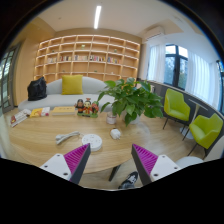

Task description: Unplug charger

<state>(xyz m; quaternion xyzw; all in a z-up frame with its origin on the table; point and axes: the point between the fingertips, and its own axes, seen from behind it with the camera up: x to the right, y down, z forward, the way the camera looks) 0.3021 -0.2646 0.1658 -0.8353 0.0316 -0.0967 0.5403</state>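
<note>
Nearest: gripper [112, 160] with jaws spread wide open, gripping nothing, magenta pads [76, 158] facing each other across a broad gap. Low in that gap, close to the right finger, a small dark-and-white item [128, 181], too unclear to name.

Just beyond the fingertips: pale wooden worktop [40, 145], round-edged. Lying on it, a little ahead of the left finger and apart from it, a white flat piece [92, 142], seemingly the charger, though impossible to confirm. Just beside that, further left, a grey cable-like thing [65, 137]; whether plugged in or touching cannot be told. Slightly right, ahead of the gap, a small white cup [116, 133].

Further along the worktop: leafy green plant [130, 98], standing upright near the middle. Left of the plant, a cluster of small colourful figurines [85, 105]. At the far left rim, some books or papers [22, 117] lying flat.

Past the worktop on the right: two lime-green chairs, one nearer [207, 128], one further back [175, 103].

Behind the worktop: light sofa [60, 100] carrying a yellow cushion [72, 85] and, to its left, a black bag [37, 90].

Furthest back: wooden bookshelf [88, 55] covering the wall, tall window [175, 65] to the right, long ceiling light [97, 17] overhead.
</note>
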